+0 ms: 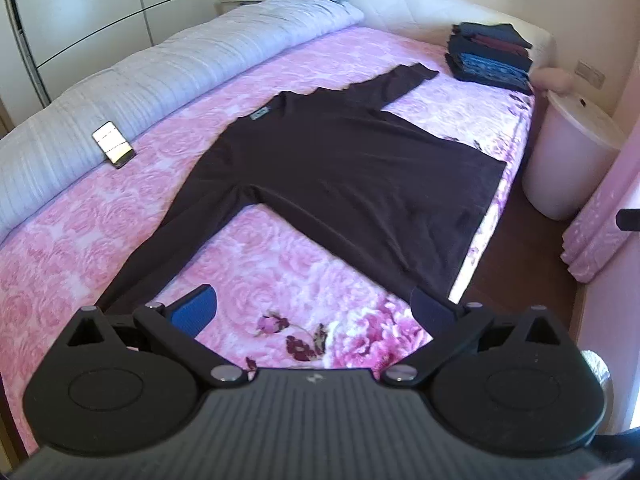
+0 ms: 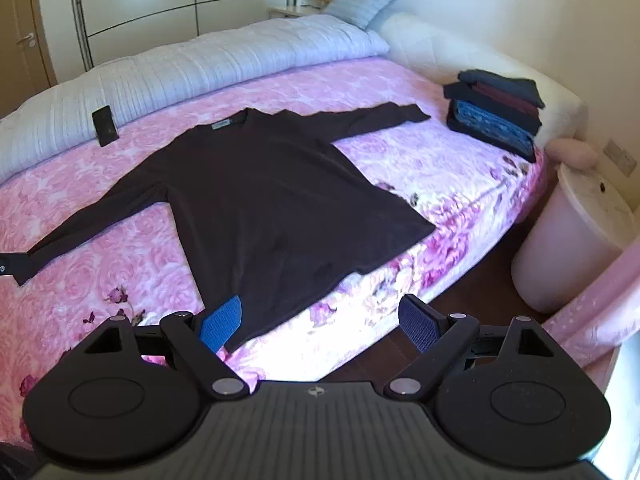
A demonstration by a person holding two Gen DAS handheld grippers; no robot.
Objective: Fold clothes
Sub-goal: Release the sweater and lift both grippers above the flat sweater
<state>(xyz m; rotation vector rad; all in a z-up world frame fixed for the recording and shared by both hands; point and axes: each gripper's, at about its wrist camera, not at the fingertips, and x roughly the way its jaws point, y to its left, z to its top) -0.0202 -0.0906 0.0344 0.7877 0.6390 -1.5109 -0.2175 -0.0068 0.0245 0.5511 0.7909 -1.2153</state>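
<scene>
A dark brown long-sleeved top [image 1: 340, 172] [image 2: 264, 200] lies flat on the pink floral bedspread [image 1: 280, 276] [image 2: 420, 160], sleeves spread out to both sides, collar towards the pillows. My left gripper [image 1: 316, 312] is open just above the bed, between the near sleeve cuff and the hem corner. My right gripper [image 2: 320, 320] is open over the bed's edge, with its left blue pad [image 2: 222, 322] at the top's hem corner. Neither holds anything. The tip of the left gripper [image 2: 12, 266] shows at the far sleeve cuff in the right wrist view.
A stack of folded dark clothes [image 1: 490, 56] [image 2: 496, 108] sits near the headboard. A phone [image 1: 113, 144] [image 2: 105, 125] lies by the rolled grey duvet [image 1: 160, 64]. A white round bin [image 1: 572, 156] [image 2: 576, 240] stands on the brown floor beside the bed.
</scene>
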